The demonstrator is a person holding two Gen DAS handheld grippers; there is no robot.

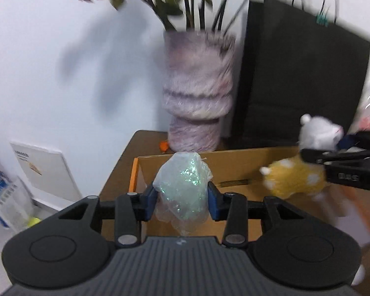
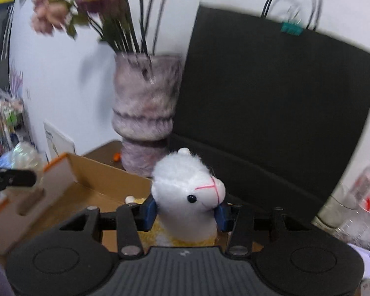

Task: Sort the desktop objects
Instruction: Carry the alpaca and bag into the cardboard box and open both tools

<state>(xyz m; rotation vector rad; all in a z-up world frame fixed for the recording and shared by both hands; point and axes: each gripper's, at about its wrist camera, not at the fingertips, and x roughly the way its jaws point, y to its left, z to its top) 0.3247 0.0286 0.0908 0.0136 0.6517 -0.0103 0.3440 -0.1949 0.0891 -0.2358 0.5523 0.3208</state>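
Both jaws pinching soft loads over the cardboard box (image 1: 234,162): glittery plastic bag (image 1: 182,185) and plush toy (image 2: 185,192) (blurred, moving) liable to slip or miss.

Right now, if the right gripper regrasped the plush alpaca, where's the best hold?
Keep to the neck of the plush alpaca, pads either side, coming from behind the head. It narrows there below the rounder head, so the right gripper shouldn't slip off.
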